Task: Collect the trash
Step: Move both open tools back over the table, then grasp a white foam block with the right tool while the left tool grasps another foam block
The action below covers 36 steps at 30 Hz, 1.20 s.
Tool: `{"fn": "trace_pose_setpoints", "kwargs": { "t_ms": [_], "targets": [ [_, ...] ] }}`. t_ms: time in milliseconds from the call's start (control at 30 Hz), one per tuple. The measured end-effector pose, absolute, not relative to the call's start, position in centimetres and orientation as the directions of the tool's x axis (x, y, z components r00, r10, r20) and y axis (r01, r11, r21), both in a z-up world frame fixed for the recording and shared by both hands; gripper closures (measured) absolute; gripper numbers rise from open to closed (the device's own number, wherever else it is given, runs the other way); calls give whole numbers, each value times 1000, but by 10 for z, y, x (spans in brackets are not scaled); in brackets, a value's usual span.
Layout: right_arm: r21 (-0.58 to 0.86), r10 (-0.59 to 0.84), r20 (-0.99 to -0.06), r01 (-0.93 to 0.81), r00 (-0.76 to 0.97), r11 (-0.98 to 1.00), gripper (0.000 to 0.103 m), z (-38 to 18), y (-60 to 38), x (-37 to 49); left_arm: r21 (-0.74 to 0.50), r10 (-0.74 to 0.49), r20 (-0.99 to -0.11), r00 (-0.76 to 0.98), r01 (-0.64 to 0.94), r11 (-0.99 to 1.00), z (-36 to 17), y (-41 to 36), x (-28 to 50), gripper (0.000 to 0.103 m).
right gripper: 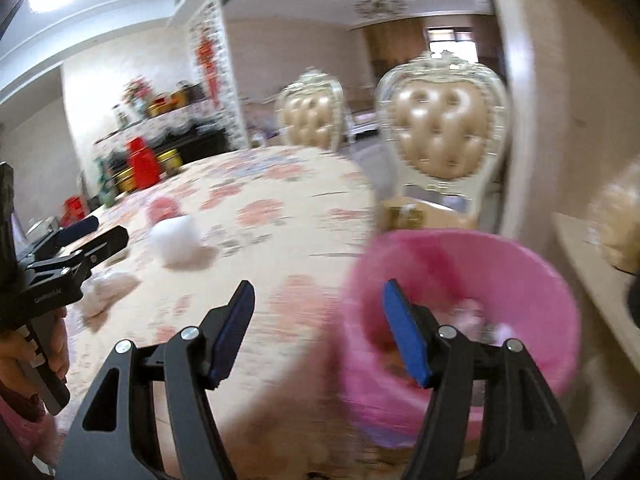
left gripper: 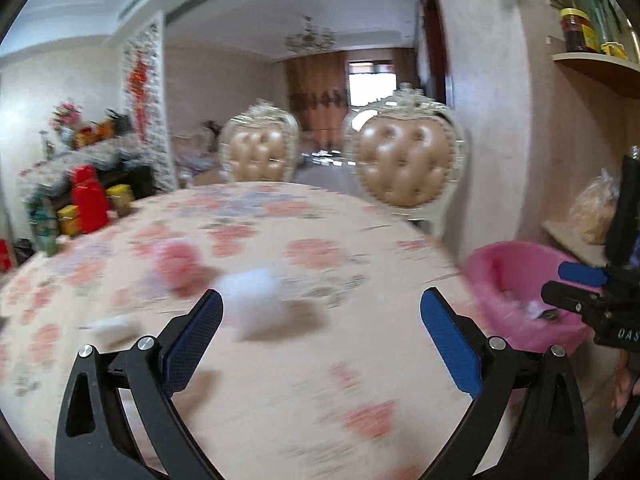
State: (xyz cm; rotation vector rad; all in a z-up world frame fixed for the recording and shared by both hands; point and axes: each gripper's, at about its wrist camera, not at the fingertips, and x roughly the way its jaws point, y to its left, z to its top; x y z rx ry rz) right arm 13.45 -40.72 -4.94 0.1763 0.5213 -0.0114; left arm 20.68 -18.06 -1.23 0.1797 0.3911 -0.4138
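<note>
A white crumpled tissue point(left gripper: 254, 304) point(right gripper: 176, 246) lies on the floral tablecloth point(left gripper: 320, 220), blurred. Beyond it sits a pink-red wad point(left gripper: 178, 264) point(right gripper: 162, 208). Another whitish scrap point(left gripper: 112, 326) point(right gripper: 106, 292) lies nearer the table's left side. My left gripper point(left gripper: 322, 296) hangs open above the table with the white tissue just beyond its left finger and nothing between its pads. My right gripper point(right gripper: 318, 288) is open and empty over the table's edge beside the pink bin point(right gripper: 520, 256) point(left gripper: 516, 264), which holds some scraps. Each gripper appears in the other's view: the right point(left gripper: 556, 280), the left point(right gripper: 108, 230).
Two tufted gold chairs point(left gripper: 404, 164) point(left gripper: 260, 152) stand behind the round table. On the right, a counter holds a bag of food point(left gripper: 596, 208), and a shelf above it carries a jar point(left gripper: 576, 30). Red and yellow boxes point(left gripper: 90, 200) crowd a sideboard at the left.
</note>
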Motion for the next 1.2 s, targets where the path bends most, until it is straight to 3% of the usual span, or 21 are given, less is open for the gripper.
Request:
{"fn": "trace_pose_setpoints", "kwargs": {
  "t_ms": [333,533,800,1200],
  "targets": [
    [170,222,-536,-153,815,973,31,-52,-288,192,104,-102,-386,917,153,983,-8,-31,195,9],
    [139,256,-575,-216,777,967,27,-55,-238,225,68,-4,-455,890,40,997,-16,41,215,9],
    [140,212,-608,-159,765,977,20,-60,-225,282,17,-10,-539,842,23,1000,-30,69,281,9],
    [150,168,-654,-91,738,984,20,-80,-227,360,12,-45,-658,752,71,997,-73,40,367,9]
  ]
}}
